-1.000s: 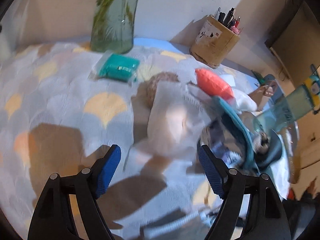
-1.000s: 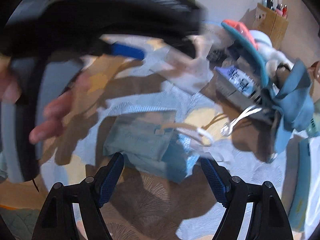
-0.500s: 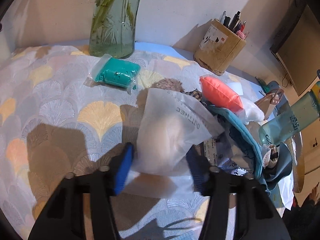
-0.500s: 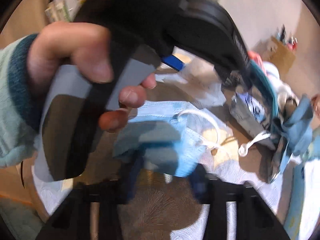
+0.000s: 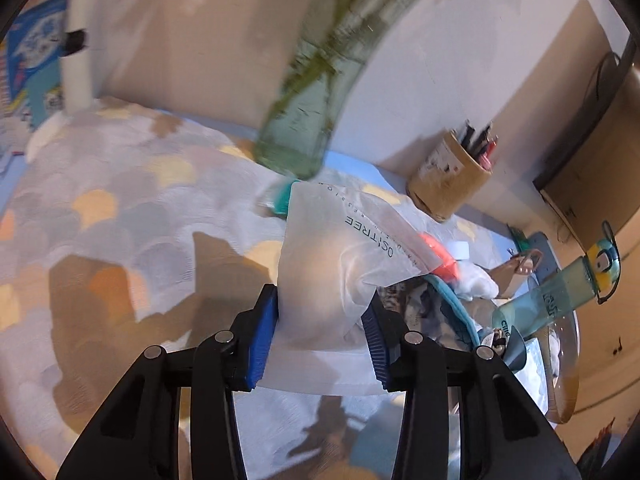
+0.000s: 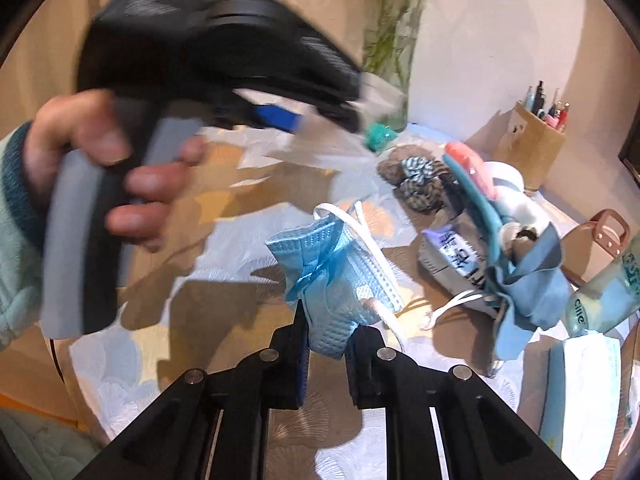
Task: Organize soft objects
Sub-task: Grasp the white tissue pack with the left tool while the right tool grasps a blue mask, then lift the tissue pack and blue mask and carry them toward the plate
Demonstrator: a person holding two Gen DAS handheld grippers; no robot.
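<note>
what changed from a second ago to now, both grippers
Both jaws have just been closing. The left gripper went from open above the white pouch to clamped on it, lifting it. The right gripper closed on the blue face mask, now bunched up. The pen holder, vase and blue bag stayed put.

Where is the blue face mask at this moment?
In the right wrist view, the blue face mask is bunched between the pads of the right gripper, low in the middle, left of the open blue pouch.
</note>
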